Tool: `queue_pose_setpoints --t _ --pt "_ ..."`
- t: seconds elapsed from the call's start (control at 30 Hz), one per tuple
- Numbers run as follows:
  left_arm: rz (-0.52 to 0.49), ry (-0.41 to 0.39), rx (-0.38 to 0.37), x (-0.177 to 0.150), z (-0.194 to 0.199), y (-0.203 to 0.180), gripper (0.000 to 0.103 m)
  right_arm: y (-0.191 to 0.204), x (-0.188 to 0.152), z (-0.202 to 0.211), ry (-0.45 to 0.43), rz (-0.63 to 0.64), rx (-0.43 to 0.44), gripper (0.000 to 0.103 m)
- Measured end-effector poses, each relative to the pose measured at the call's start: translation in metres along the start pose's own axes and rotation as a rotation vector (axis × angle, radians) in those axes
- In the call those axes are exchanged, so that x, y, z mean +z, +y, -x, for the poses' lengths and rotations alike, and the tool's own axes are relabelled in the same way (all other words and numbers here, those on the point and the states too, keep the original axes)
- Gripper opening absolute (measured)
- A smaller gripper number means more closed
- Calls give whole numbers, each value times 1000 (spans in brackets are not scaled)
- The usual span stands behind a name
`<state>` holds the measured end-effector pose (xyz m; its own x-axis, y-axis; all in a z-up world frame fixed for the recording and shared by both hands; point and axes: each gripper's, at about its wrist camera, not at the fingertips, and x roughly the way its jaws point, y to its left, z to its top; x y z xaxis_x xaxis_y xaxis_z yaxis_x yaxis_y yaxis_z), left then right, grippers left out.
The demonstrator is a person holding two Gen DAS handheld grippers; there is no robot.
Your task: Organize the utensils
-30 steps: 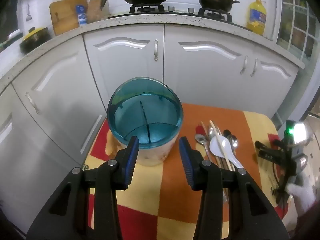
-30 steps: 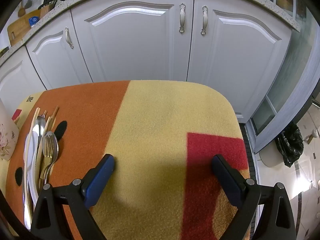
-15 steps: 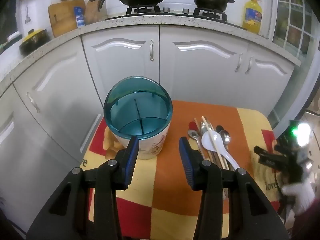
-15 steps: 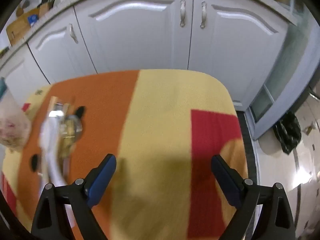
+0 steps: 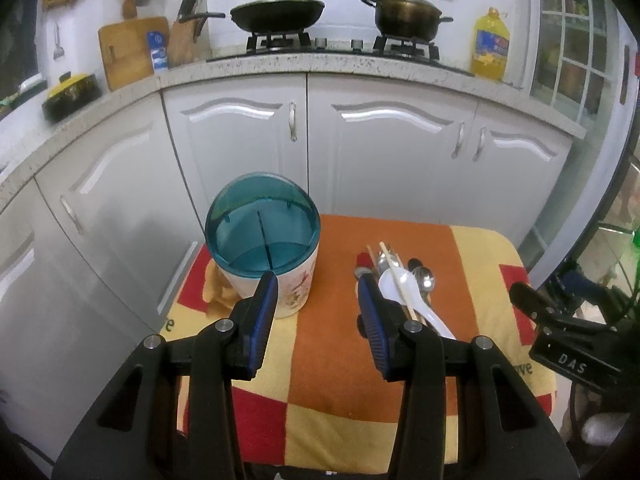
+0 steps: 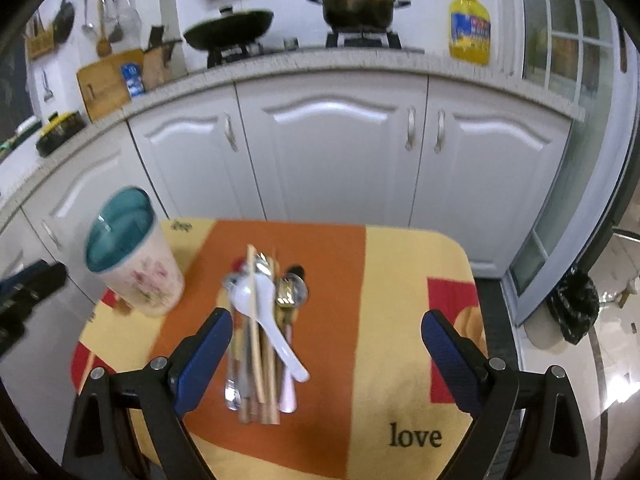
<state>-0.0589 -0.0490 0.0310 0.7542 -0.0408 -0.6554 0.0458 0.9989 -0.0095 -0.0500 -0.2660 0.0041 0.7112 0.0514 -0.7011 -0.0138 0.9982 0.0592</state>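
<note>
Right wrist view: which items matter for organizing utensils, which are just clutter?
Job items:
utensil holder, upright, empty inside
utensil pile on the cloth: white spoon, chopsticks, gold fork

Just lying about:
wok and pot on the stove
oil bottle
cutting board
black bag on the floor

Home kitchen. Far side: speckled counter [image 5: 360,68] over white cabinets [image 5: 392,148], gas stove with wok [image 5: 277,13] and lidded pot [image 5: 406,16]. Oil bottle [image 5: 491,46] at right; cutting board [image 5: 130,50], knife block [image 5: 185,42], hanging ladles [image 6: 102,12] at left.
</note>
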Motion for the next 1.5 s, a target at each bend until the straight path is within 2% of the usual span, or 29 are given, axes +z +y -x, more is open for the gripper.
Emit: queue_pose_setpoints --t 0.47,1.5 --pt "8 -63 -3 6 26 2 41 31 10 54 -112 38 -16 95" --pt "21 -58 -34 11 27 -5 41 35 20 68 -109 50 -41 95"
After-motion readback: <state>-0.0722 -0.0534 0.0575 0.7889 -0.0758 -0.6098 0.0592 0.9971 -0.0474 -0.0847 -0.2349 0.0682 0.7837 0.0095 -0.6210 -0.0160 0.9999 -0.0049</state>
